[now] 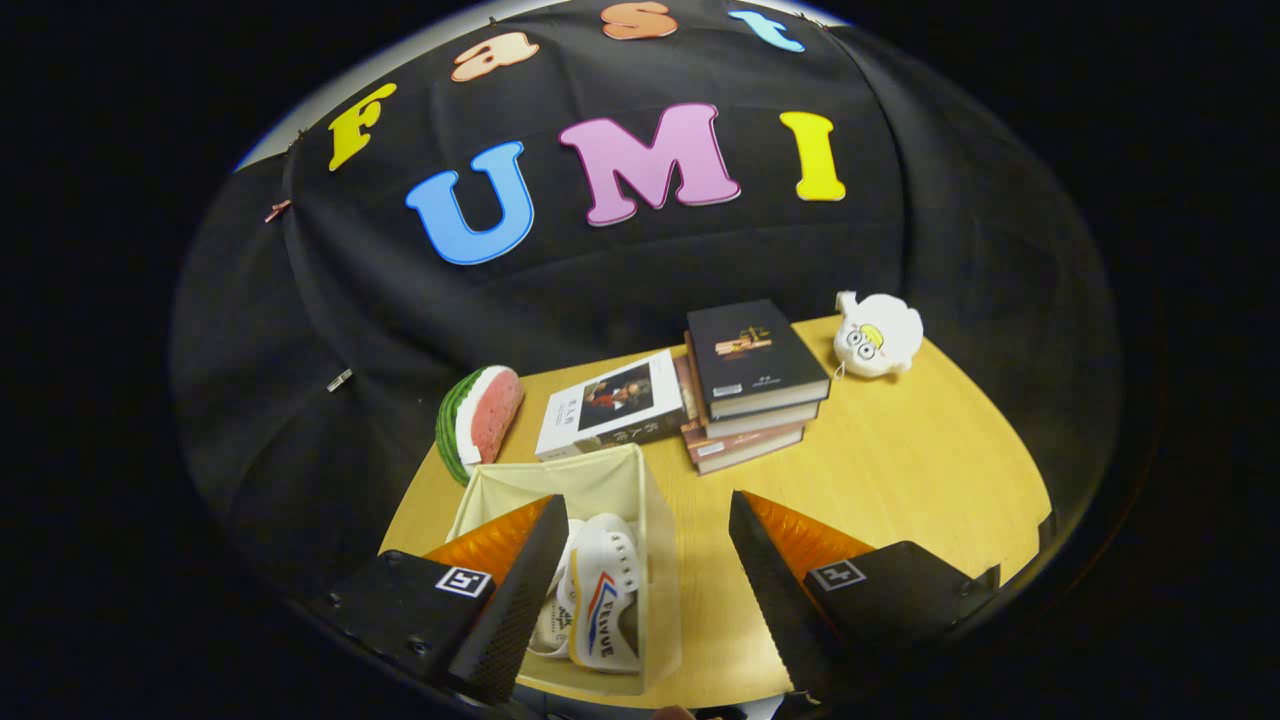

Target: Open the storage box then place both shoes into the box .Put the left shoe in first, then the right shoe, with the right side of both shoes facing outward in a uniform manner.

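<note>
White sneakers [598,600] stand side by side inside the fabric storage box [640,480], just under the gripper [640,560], whose fingers are spread and empty.

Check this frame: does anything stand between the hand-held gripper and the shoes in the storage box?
Nothing visible does. The hand-held gripper is open and holds nothing, above the open-topped storage box. The white shoes lie inside, between the fingers, with no lid over them. The books sit beyond the box.

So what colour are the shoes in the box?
White, with red and blue stripes on the side of the shoes, gripper view; gripper open above.
</note>
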Available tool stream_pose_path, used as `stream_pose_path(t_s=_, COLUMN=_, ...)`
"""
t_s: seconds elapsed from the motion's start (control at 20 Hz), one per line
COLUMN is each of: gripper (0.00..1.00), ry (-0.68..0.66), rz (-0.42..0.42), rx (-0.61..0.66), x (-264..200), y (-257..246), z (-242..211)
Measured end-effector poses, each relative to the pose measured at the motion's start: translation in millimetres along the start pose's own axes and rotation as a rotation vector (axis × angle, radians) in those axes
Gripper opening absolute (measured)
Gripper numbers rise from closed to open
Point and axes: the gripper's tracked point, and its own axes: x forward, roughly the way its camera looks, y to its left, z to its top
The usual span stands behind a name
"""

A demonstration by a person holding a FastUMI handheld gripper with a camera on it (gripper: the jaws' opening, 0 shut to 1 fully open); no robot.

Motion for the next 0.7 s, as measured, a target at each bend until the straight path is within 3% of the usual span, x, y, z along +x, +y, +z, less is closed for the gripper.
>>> stream_pose_path(t_s=0.45, gripper=0.99, ry=-0.264, rz=-0.125, rx=-0.096, x=-61, y=-94, z=79)
stream_pose_path(t_s=0.7, gripper=0.99, ry=-0.401, rz=-0.209, rx=-0.251, x=-97, y=-120, z=113)
